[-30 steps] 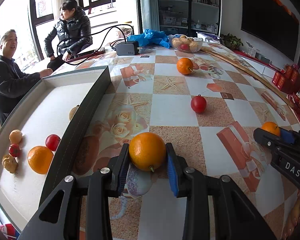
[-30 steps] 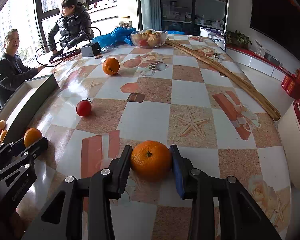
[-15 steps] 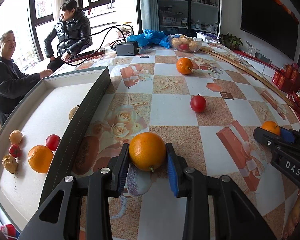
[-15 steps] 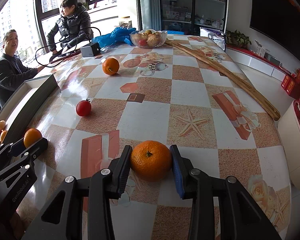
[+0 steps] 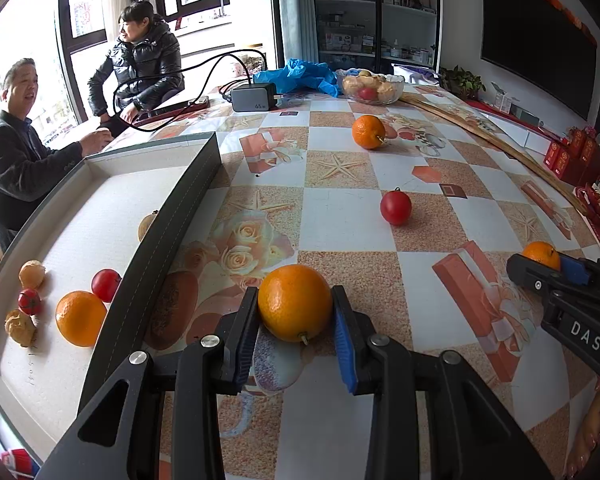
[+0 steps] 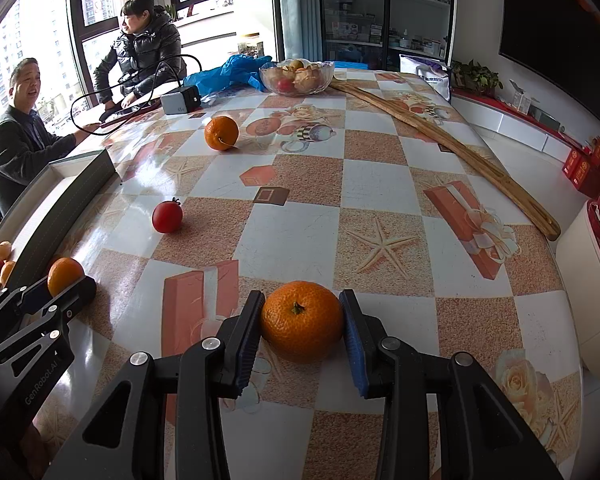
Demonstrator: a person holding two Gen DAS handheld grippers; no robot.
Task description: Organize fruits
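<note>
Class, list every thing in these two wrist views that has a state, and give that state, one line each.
left gripper: fingers shut on an orange.
left orange: gripped, resting on the table.
right gripper: fingers shut on a mandarin.
mandarin: gripped, stem up, on the table.
far orange: loose on the table.
red tomato: loose on the table.
tray: open, holding several fruits.
glass bowl: filled with fruit.

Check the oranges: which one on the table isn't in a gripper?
The far orange near the glass bowl. It lies free on the tablecloth; the other two sit between the left gripper and right gripper pads.
</note>
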